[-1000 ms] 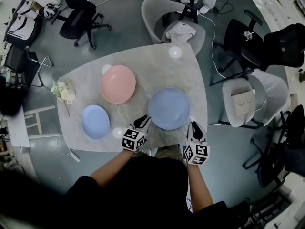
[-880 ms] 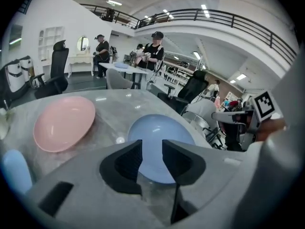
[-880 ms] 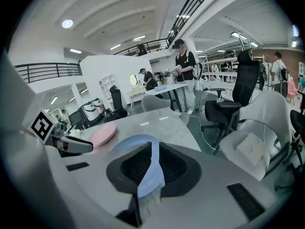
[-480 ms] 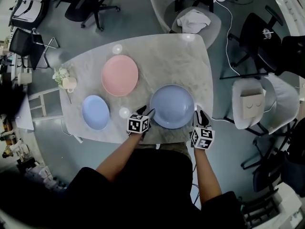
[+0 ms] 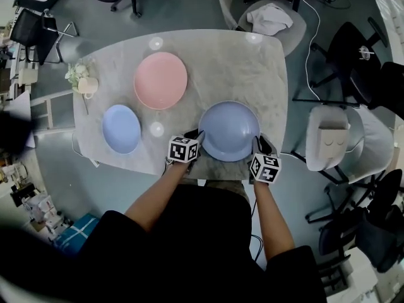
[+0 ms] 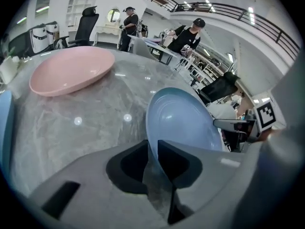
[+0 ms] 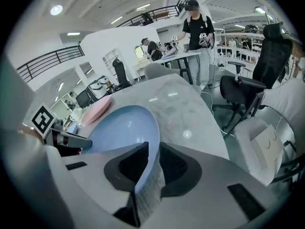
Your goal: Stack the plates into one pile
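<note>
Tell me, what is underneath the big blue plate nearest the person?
The large blue round plate lies on the grey marble tabletop, near its front edge. Only bare marble shows around it. Whatever lies directly beneath is covered by the plate itself.

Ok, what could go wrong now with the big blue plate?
The left gripper and right gripper each pinch only the thin rim of the big blue plate; the left jaws have just been closing on it, so it may slip or tip when lifted. It also sits near the table edge.
</note>
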